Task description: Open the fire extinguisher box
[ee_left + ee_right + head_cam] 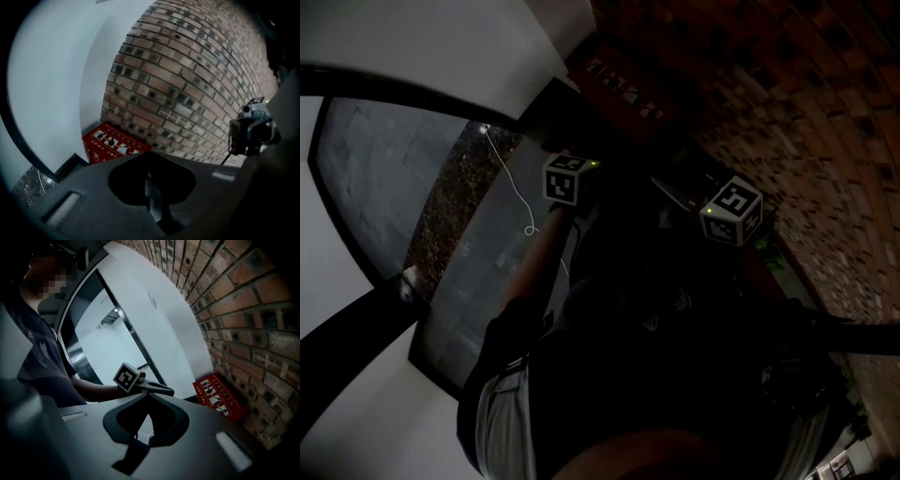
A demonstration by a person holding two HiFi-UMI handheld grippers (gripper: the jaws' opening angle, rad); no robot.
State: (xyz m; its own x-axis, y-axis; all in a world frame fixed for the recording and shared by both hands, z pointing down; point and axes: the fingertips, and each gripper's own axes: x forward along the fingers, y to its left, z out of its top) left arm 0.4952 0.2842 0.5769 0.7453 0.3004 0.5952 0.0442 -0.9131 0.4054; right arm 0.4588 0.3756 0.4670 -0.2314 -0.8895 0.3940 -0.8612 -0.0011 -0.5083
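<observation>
Dim, underexposed, deep shadows, fisheye-warped edges

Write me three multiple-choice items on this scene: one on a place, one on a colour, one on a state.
1. Where does the fire extinguisher box stand?
A. at the foot of the brick wall
B. on a shelf
C. on a table
2. What colour is the box?
A. green
B. red
C. yellow
3. How is the left claw?
A. wide open
B. shut on the box
C. shut, holding nothing
Key: 1 A, both gripper views show it low against the bricks; 2 B, its top and sides are red; 3 C, its jaws meet with nothing between them, and the box lies apart, ahead.
</observation>
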